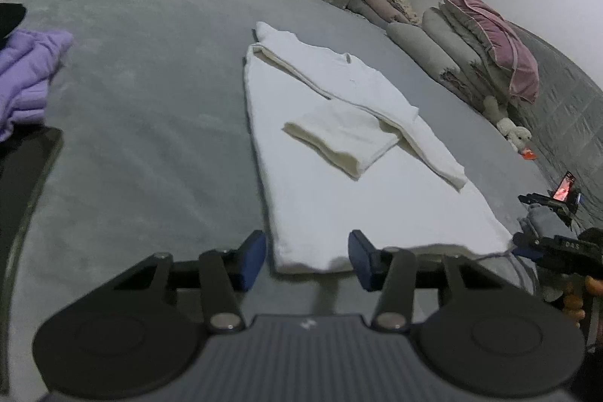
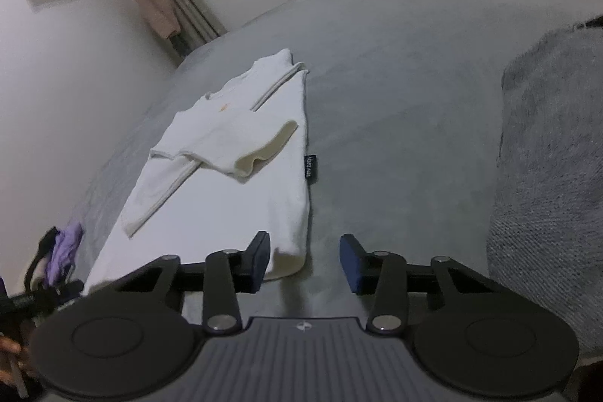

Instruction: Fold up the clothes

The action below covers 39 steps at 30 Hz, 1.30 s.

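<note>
A white long-sleeved garment (image 1: 339,183) lies flat on the grey bed (image 1: 150,108), both sleeves folded across its body. In the left wrist view my left gripper (image 1: 307,260) stands open at the near hem; the hem's left corner lies between the jaws, with gaps to both blue pads. In the right wrist view the same garment (image 2: 233,198) shows a black label (image 2: 310,168) on its side seam. My right gripper (image 2: 305,260) is open at the hem's right corner, which sits beside the left pad. My right gripper (image 1: 557,247) also shows at the left wrist view's right edge.
A purple garment (image 1: 26,70) lies at the bed's left. Grey and pink pillows (image 1: 471,55), a plush toy (image 1: 512,132) and a lit phone (image 1: 565,187) line the right side. A thick grey blanket (image 2: 554,176) bulks up on the right of the right wrist view.
</note>
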Motion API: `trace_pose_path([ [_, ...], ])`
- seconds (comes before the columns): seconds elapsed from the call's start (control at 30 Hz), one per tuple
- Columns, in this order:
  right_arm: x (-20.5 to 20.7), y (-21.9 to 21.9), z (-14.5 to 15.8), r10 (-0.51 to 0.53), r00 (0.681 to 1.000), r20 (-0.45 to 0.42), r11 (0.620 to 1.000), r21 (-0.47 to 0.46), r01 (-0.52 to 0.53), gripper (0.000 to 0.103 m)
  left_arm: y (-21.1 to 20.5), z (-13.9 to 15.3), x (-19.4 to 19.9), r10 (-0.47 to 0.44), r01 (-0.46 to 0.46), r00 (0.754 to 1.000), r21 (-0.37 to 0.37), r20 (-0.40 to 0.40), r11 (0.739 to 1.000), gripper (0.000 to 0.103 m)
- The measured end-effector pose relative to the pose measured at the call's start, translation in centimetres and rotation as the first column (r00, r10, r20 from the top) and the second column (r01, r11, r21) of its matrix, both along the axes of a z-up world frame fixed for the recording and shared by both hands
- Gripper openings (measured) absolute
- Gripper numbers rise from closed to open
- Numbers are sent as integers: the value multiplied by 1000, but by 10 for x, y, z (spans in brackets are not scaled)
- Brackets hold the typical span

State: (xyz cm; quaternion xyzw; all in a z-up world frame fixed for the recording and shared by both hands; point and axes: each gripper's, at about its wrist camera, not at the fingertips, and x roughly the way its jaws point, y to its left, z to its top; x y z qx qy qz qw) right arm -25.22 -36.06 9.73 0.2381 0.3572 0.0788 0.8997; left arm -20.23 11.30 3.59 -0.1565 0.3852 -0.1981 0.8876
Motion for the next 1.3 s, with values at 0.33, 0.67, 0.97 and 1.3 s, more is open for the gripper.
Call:
trace_pose_path([
  [0.33, 15, 10, -7, 32, 999, -10, 999, 24, -32, 35, -10, -13, 19, 52, -53, 998, -8, -43, 999, 15],
  [0.67, 22, 23, 5, 38, 994, 100, 999, 6, -39, 9, -2, -1, 19, 72, -73, 997, -65, -17, 995, 9],
  [0.97, 41, 35, 17, 15, 980, 199, 1000, 3, -16, 8, -4, 14, 29, 96, -91, 994, -88, 55, 992, 9],
  [1.3, 71, 48, 21, -84, 956, 282, 995, -21, 93, 8, -5, 20, 60, 179, -171, 982, -126, 59, 977, 9],
])
